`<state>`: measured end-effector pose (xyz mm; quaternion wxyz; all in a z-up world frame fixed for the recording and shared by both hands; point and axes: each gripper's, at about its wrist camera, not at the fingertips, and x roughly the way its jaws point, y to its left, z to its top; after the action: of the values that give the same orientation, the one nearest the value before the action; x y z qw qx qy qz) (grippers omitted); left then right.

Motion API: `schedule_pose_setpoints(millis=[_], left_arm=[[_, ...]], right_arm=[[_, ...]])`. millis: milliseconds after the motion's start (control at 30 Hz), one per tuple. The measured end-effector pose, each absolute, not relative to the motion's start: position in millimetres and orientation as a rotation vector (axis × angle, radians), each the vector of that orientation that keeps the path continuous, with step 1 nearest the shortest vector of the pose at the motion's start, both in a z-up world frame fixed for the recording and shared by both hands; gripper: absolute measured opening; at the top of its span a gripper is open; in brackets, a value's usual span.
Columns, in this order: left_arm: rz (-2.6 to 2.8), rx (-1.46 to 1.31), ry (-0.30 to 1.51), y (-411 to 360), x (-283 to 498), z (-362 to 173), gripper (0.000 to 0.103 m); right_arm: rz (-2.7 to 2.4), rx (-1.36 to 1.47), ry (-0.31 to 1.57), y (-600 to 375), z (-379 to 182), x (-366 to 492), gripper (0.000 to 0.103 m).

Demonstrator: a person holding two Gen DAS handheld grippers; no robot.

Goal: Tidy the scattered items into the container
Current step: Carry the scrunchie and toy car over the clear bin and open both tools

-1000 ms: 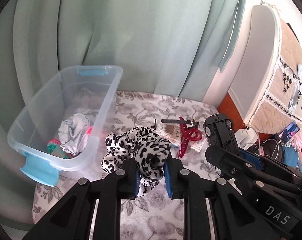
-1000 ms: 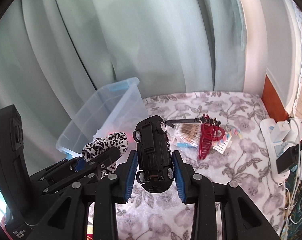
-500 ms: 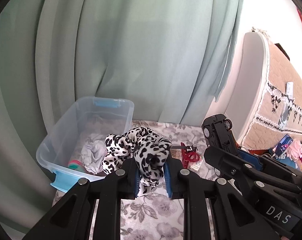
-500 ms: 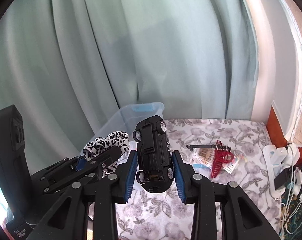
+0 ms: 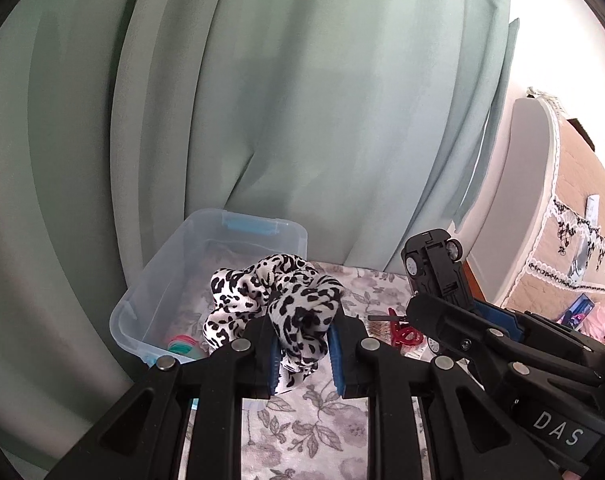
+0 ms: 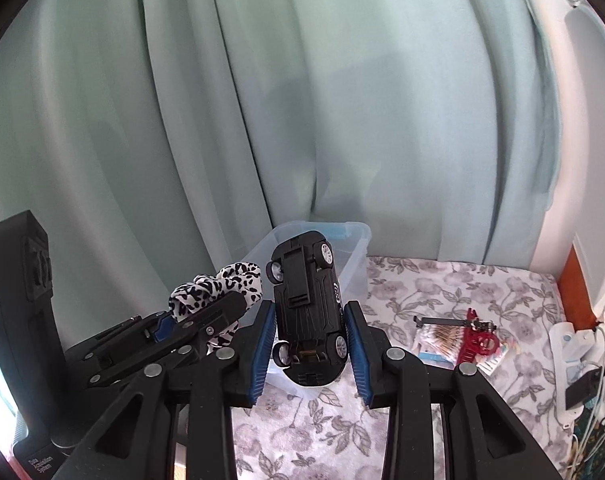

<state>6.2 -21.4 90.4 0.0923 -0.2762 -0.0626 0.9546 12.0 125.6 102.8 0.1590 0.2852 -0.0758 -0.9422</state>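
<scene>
Two grippers were raised side by side above the floral cloth (image 6: 442, 292), each with a load; the left gripper (image 5: 303, 350) had its blue pads pinched on a leopard-print scrunchie (image 5: 278, 296), whose folds bulged up and forward out of the jaws; the right gripper (image 6: 309, 346) was clamped on a black toy car (image 6: 308, 312), held on its side with the underside and wheels facing the camera, nose down toward the pads. Beyond the left gripper stood the clear plastic container (image 5: 162, 280) with blue latches, set against the pale green curtain (image 5: 302, 100) at the far left of the cloth; inside it lay a teal and pink item (image 5: 182, 346) near the front wall, partly hidden by the scrunchie, so I could not tell what it was. In the right wrist view the container (image 6: 356, 264) showed just behind the car. Still on the cloth, well to the right of the container, lay a red hair claw (image 6: 476, 344) on top of a packet of cotton swabs (image 6: 438, 336), with a thin dark stick (image 6: 442, 321) touching them; a white power strip (image 6: 574, 340) sat at the cloth's right edge.
</scene>
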Motion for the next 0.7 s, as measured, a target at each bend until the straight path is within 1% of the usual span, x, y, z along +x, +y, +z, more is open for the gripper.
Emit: schedule_pose_setpoints(millis=[700], left_arm=[[2.84, -1.042, -0.269, -74, -52, 30, 0.021]], right_arm=[[-2.559, 1.027, -0.149, 69, 49, -66, 0.038]])
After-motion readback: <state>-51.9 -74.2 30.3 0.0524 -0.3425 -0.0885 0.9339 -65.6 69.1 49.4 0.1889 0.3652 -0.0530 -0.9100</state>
